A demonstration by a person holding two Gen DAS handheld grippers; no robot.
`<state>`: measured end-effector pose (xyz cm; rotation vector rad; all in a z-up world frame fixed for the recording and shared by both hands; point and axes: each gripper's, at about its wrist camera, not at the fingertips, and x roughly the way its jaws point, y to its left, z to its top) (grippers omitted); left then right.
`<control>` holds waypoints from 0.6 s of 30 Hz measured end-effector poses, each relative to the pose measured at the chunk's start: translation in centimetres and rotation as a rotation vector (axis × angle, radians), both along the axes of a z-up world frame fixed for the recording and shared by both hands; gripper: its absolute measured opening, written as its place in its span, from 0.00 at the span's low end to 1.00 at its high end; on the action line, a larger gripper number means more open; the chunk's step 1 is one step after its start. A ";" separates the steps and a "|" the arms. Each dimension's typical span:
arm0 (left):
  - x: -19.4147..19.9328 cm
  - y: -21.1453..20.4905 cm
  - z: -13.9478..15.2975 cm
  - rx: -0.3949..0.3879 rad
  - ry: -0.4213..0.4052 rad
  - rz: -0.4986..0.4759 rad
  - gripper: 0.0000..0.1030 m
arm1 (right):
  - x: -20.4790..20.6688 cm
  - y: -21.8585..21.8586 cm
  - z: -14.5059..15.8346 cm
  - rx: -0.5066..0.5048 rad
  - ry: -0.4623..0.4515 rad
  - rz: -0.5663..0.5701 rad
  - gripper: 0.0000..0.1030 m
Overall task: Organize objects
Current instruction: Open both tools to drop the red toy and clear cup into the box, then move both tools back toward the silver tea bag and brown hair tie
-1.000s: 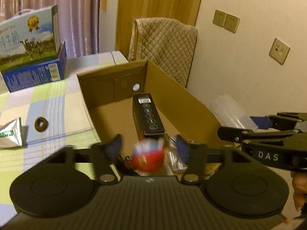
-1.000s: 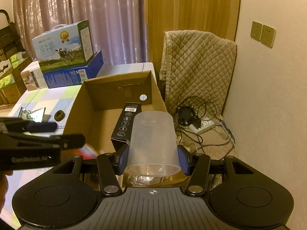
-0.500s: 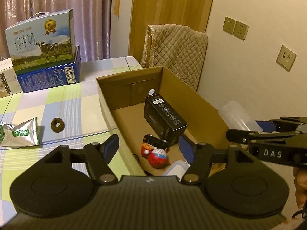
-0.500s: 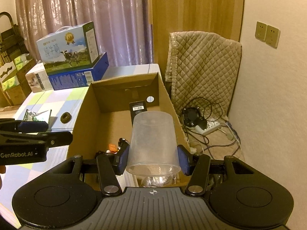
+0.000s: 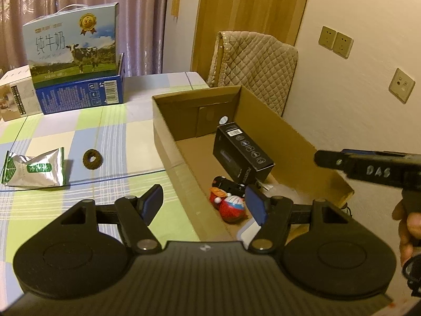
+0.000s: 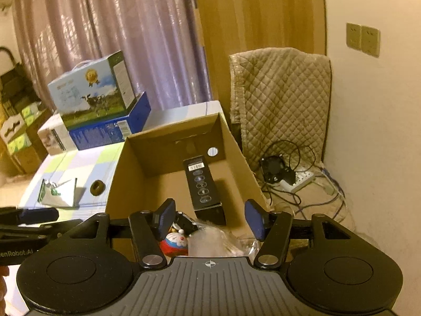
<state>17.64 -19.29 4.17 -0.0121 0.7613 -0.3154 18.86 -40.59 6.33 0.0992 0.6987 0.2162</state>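
Observation:
An open cardboard box [image 5: 168, 142] stands on the checked table, and shows in the right wrist view [image 6: 121, 173] too. Inside lie a black carton [image 5: 240, 152], a small dark toy car [image 5: 226, 184], a red Doraemon toy [image 5: 232, 206] and a blurred clear plastic cup [image 6: 210, 242]. My left gripper [image 5: 204, 204] is open and empty above the box's near left wall. My right gripper [image 6: 210, 217] is open and empty over the box's near end, just above the cup. A silver-green snack packet [image 5: 34, 171] and a brown ring [image 5: 92, 159] lie on the table left of the box.
Stacked milk cartons [image 5: 76, 60] stand at the table's far left. A quilted cloth [image 6: 281, 105] hangs by the wall beyond the box. A power strip and tangled cables [image 6: 297, 181] lie on the floor to the right of the box.
The left gripper dropped the red toy into the box and drew back, open. The right gripper opened and let the clear cup fall into the box.

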 end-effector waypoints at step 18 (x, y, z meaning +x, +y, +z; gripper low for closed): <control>-2.0 2.4 0.1 -0.018 0.020 0.028 0.63 | -2.9 1.3 0.7 -0.047 0.036 0.016 0.55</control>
